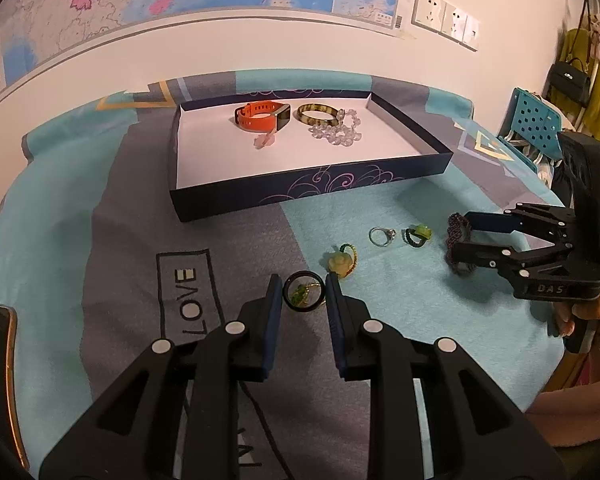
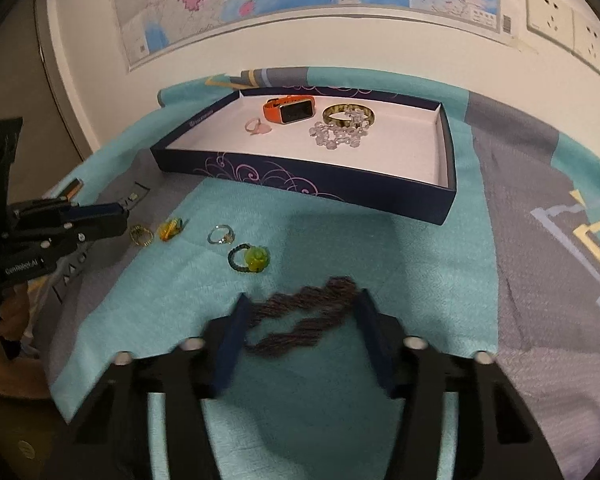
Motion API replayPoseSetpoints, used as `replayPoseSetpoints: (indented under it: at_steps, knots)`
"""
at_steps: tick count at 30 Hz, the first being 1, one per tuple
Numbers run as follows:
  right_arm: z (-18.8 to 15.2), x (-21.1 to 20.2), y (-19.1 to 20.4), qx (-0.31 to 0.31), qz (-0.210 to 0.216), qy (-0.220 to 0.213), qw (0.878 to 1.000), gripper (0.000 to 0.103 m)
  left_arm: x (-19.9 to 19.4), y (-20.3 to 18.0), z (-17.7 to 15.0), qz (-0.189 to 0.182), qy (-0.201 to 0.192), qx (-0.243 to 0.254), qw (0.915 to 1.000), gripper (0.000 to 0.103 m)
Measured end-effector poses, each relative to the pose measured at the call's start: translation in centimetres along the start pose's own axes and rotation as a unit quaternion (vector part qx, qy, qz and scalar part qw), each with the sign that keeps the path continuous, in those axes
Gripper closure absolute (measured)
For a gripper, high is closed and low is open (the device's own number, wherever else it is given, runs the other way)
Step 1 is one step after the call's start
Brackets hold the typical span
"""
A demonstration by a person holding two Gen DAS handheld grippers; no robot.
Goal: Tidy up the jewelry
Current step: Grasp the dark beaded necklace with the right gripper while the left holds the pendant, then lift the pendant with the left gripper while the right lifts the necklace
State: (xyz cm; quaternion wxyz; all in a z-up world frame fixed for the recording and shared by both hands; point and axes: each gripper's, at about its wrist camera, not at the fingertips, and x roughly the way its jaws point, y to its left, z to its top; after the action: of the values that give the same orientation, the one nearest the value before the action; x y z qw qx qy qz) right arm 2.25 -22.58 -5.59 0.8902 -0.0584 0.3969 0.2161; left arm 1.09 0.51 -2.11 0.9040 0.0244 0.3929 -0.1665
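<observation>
Left claw [image 1: 303, 289] clamped on black ring [image 1: 303, 291], low over blanket [image 1: 100, 216]. Right claw [image 2: 300, 308] apart, straddling purple braided bracelet [image 2: 300, 320], not pressing. Navy tray [image 1: 300, 188] behind holding orange watch [image 1: 262, 115], bangle [image 1: 318, 114].

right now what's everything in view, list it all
box: 1, navy, white inside, far side of cloth
watch: 1, orange, in box
bangle: 1, amber mottled, in box
bead bracelet: 1, clear, in box against bangle
pink ring: 1, in box beside watch
silver ring: 1, on cloth
green flower ring: 1, on cloth
yellow flower ring: 1, on cloth
dark ring: 1, between left gripper fingers
braided cord: 1, purple, between right gripper fingers
cloth: 1, teal-grey
</observation>
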Motion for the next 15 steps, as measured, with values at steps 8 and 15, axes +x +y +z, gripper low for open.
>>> replayPoseSetpoints:
  at_steps: [8,15]
  knots:
    - [0.1,0.1,-0.2,0.011,0.014,0.003,1.0,0.096,0.0,0.2,-0.2,-0.001,0.0,-0.006,1.0,0.081]
    - [0.3,-0.6,-0.8,0.04,0.043,-0.009,0.998,0.097,0.0,0.5,-0.2,0.0,-0.002,-0.01,1.0,0.081]
